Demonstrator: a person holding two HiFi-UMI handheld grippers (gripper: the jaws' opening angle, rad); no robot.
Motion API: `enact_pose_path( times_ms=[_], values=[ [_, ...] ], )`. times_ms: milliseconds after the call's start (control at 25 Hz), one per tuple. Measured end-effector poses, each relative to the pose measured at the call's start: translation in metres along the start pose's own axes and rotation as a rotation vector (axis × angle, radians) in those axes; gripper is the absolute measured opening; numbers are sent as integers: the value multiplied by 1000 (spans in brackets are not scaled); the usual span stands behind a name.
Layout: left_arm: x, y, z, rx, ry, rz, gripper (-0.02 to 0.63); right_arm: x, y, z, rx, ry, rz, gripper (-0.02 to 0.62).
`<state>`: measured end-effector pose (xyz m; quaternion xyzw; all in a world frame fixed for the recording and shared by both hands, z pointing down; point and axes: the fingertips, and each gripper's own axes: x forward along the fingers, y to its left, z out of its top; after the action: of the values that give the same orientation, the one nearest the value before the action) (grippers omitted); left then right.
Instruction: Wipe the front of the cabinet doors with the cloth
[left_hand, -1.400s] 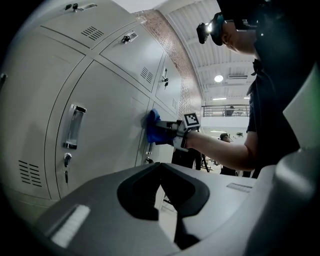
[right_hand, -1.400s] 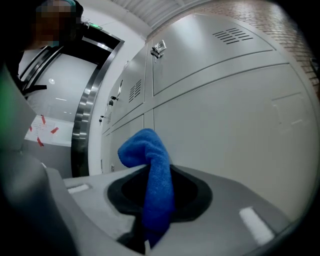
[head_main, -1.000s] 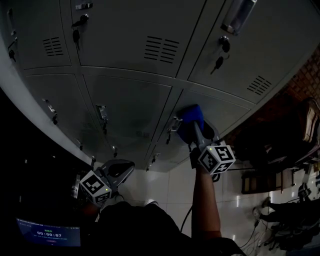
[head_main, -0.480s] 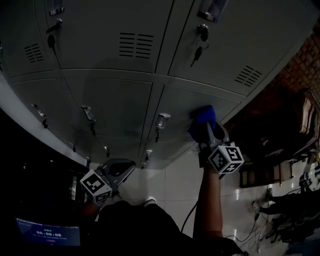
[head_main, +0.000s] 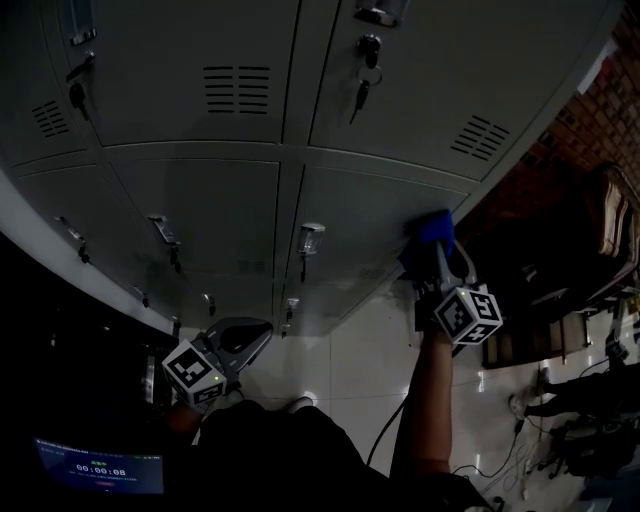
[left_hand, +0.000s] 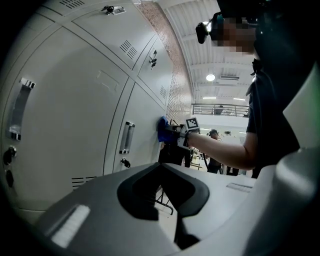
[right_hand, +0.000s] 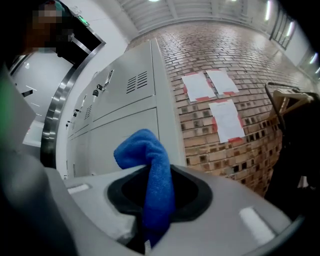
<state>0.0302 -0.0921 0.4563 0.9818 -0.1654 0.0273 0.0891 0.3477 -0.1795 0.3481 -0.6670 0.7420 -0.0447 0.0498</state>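
While the blue cloth (right_hand: 152, 175) is being pinched in the right gripper (right_hand: 159, 197), its free bunched end is sticking out past the jaws and pressing against the front of a lower cabinet door (head_main: 370, 215), close to that door's right edge. The jaws are closing tightly on the cloth's lower part, with only the fabric between them. The person's forearm (head_main: 425, 400) is reaching out behind the gripper's marker cube (head_main: 468, 316).

Every grey locker compartment around it is sitting shut, so whatever is inside them is hidden. A metal handle (head_main: 310, 240) is standing on the left edge of the door being wiped, well apart from the cloth. Above it, an upper door is carrying a lock with keys (head_main: 365, 80) hanging from it, and slotted vents (head_main: 236, 88) are showing on the neighbouring upper door.

Off to the person's left, the left gripper (head_main: 240, 345) is hanging low near the body, apart from the cabinet; its jaws are resting together with nothing between them.

Right of the cabinet, a brick wall (right_hand: 235, 75) is bearing several taped paper sheets (right_hand: 210, 85). Pale glossy floor tiles (head_main: 370, 340) are spreading below, and a small lit screen (head_main: 95, 465) is glowing at the lower left of the head view.
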Motion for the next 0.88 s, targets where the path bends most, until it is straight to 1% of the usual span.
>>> enact_pose_path(
  times_ms=[200, 320, 440, 520, 640, 880],
  values=[
    [0, -5, -2, -1, 5, -9, 2, -7, -15, 0, -6, 3, -43, 83],
    [-5, -6, -3, -3, 8, -5, 2, -10, -11, -1, -9, 5, -47, 83],
    [-13, -6, -2, -1, 10, -3, 2, -16, 3, -4, -1, -6, -36, 83],
    [-19, -5, -1, 2, 10, -1, 2, -16, 21, -7, 3, -16, -6, 83],
    [-29, -5, -1, 4, 11, -1, 2, -14, 58, -16, 7, -21, 65, 83],
    [-55, -1, 0, 7, 4, 16, 2, 5, 134, -46, 22, 24, 200, 83]
  ],
)
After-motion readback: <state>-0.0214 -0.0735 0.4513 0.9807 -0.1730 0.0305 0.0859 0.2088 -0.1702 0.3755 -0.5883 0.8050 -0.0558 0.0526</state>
